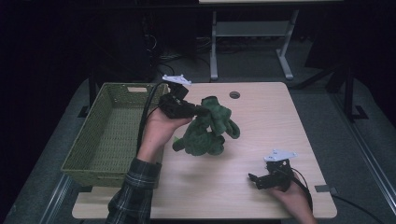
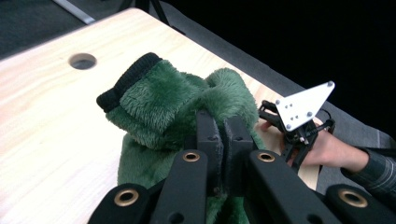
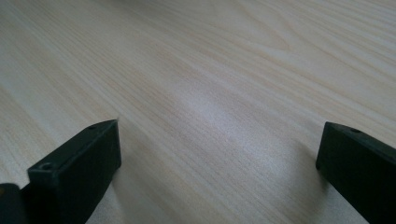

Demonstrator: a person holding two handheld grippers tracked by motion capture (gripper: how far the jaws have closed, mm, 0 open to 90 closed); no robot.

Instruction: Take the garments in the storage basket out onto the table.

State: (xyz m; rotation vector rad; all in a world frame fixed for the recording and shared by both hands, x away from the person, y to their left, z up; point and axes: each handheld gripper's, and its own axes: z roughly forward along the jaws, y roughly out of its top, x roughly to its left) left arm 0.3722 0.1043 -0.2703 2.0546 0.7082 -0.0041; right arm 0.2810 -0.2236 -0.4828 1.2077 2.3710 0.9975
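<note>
Pinching a green plush garment [image 1: 208, 130] near the middle of the table [image 1: 261, 140], its lower folds resting on the wood.

The left gripper [image 1: 198, 111] has its fingers [image 2: 208, 135] pressed together on the fleece, beside a black-cuffed sleeve [image 2: 128, 80]. A green woven basket [image 1: 95, 149] sits at the table's left edge, its visible floor bare. The right gripper [image 1: 252, 178] rests near the front right corner, fingers [image 3: 81, 163] spread wide over bare wood, well apart from the garment. A round hole [image 1: 234, 94] lies near the far edge.

Right gripper [image 3: 219, 154], black jaws wide apart, low over bare pale wooden table [image 3: 210, 70].
</note>
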